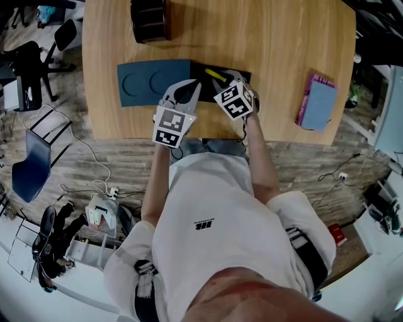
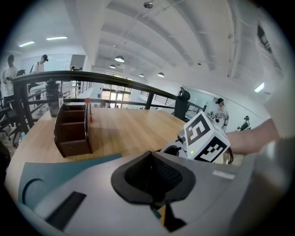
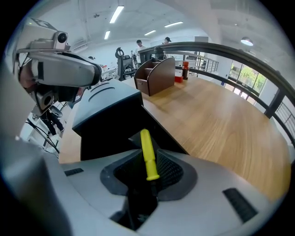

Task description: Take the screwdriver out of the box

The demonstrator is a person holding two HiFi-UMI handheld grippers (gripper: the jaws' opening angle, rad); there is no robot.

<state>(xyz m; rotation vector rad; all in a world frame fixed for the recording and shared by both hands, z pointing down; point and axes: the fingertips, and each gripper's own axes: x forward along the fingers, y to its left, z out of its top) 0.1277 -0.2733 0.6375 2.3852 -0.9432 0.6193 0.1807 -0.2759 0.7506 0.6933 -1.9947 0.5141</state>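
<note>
The box (image 1: 204,70) lies open on the wooden table, with its dark teal lid (image 1: 151,82) spread flat to the left. The screwdriver's yellow handle (image 1: 215,74) shows over the black inside of the box. In the right gripper view the handle (image 3: 148,154) juts forward from between the jaws, and my right gripper (image 3: 150,177) is shut on its dark shaft, above the black box (image 3: 108,124). My left gripper (image 1: 184,93) hovers over the lid's right end. Its jaws are shut with nothing between them (image 2: 154,186), and the lid (image 2: 41,177) lies beneath.
A brown desk organizer (image 1: 150,19) stands at the table's far edge (image 2: 71,129). A pink and blue book (image 1: 317,100) lies at the right. The table's near edge (image 1: 208,135) runs just below both grippers. Chairs (image 1: 28,163) and cables sit on the floor at left.
</note>
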